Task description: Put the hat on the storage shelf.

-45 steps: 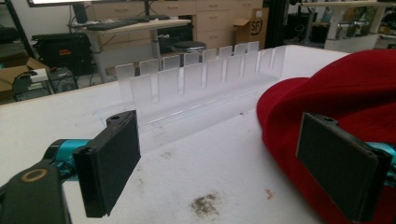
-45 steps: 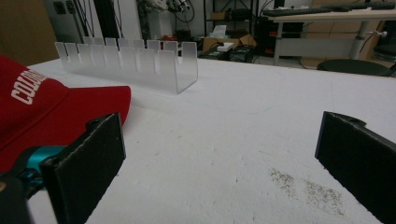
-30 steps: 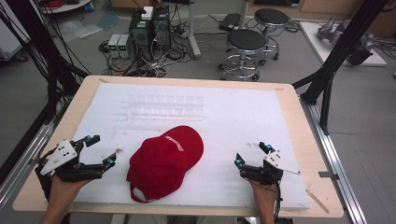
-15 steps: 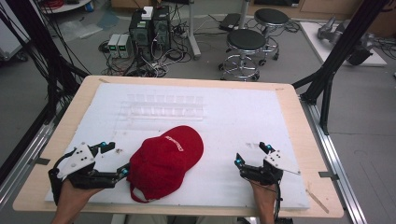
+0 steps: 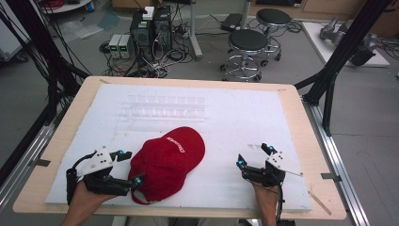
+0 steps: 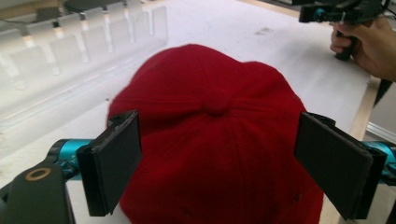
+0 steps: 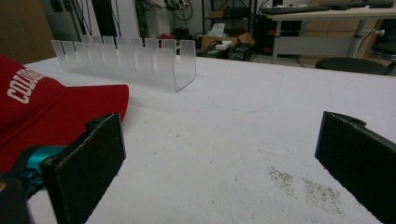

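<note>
1. The left gripper [image 5: 126,167] sits at the near-left part of the white mat [image 5: 235,113], held by the person's left hand [image 5: 87,200] coming in from the bottom edge. Its jaws stand wide apart, one on either side of the back of the cap, with nothing clamped between them – in the left gripper view the two black pads [image 6: 114,163] flank the crown with red cloth between them, and whether they touch the cloth cannot be told.

2. The red cap [image 5: 167,160] lies on the mat near the front edge, left of centre, crown up. Its brim points away from the person and to the right, and white lettering shows on the front panel. In the left gripper view the button on top of the crown sits about midway between the jaws.

3. A clear plastic rack [image 5: 162,110] with a row of upright dividers stands farther back on the mat, beyond the cap and apart from it.

4. The right gripper [image 5: 254,157] rests at the near-right of the mat, well apart from the cap, held by the right hand [image 5: 266,200]. Its jaws are spread wide and hold nothing – in the right gripper view only bare mat lies between them, with the cap's brim off to the left.
</note>
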